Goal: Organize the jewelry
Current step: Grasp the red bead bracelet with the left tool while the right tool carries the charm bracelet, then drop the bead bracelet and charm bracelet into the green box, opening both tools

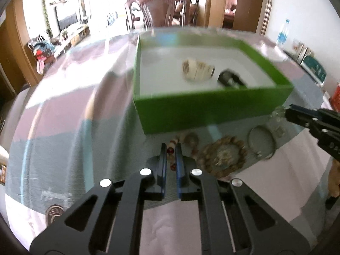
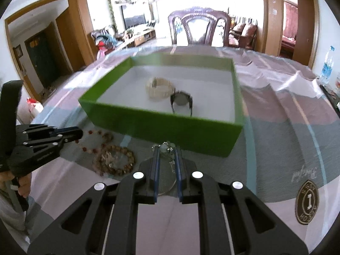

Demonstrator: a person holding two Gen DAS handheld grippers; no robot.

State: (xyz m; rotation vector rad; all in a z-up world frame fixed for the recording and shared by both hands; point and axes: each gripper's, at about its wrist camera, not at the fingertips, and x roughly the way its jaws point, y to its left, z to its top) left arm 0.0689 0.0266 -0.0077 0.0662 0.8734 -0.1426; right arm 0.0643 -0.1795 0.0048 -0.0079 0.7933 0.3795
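While the left gripper [image 1: 170, 146] pinches a red-and-tan beaded strand [image 1: 171, 146] and the right gripper [image 2: 166, 148] clamps a pale beaded silver bangle [image 2: 167, 148], both near the open green cardboard box [image 2: 161, 125], either dangling piece could snag its front wall.

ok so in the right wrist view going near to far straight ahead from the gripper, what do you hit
right gripper closed on a pale bead bracelet → near wall of the green box → dark watch → cream bracelet → far wall of the box → wooden chair
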